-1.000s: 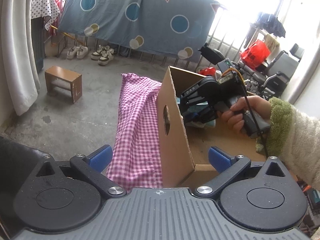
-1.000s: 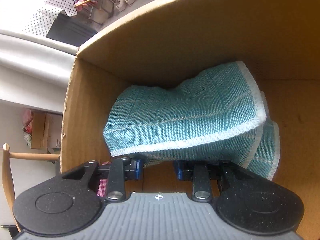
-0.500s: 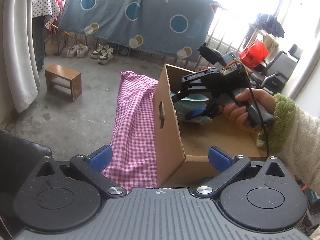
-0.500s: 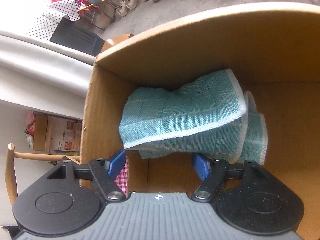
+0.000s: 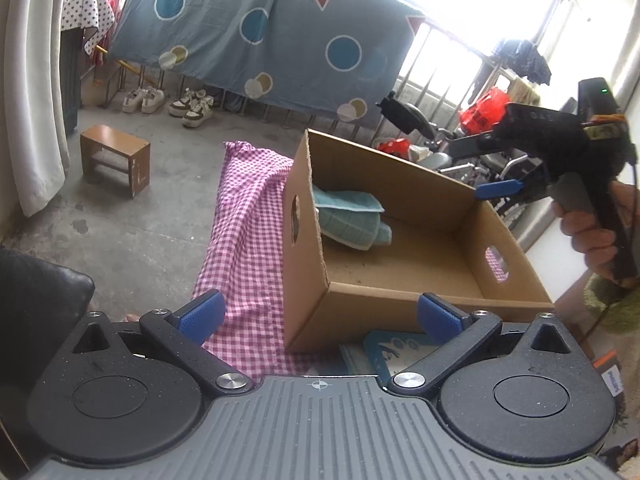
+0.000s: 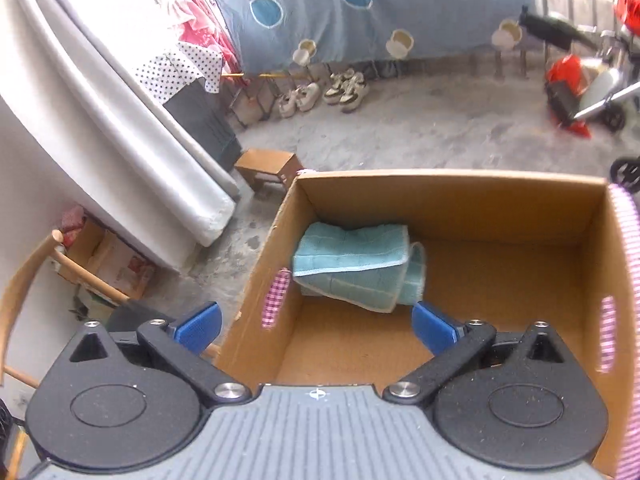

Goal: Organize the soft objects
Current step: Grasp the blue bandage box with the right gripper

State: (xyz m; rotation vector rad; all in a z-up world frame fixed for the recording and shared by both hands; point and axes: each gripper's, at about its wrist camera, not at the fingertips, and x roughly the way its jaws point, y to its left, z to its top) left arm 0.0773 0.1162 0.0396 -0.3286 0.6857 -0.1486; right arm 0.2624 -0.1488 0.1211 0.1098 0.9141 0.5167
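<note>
A folded teal cloth (image 5: 348, 220) lies in the far left corner of an open cardboard box (image 5: 400, 304); it also shows in the right wrist view (image 6: 356, 264) inside the box (image 6: 592, 240). My right gripper (image 6: 316, 326) is open and empty, raised above the box's near side; in the left wrist view it (image 5: 496, 190) hovers over the box's right wall. My left gripper (image 5: 320, 316) is open and empty, low in front of the box. A blue printed soft item (image 5: 384, 354) lies just under the box's near edge.
The box stands on a table covered by a pink checked cloth (image 5: 248, 232). A small wooden stool (image 5: 114, 158) stands on the concrete floor at left. A wooden chair (image 6: 36, 280) and white curtain (image 6: 100, 120) are left of the table.
My right gripper opened, let go of the teal cloth in the box, and rose back out of the box. The left gripper stayed open and shifted slightly.
</note>
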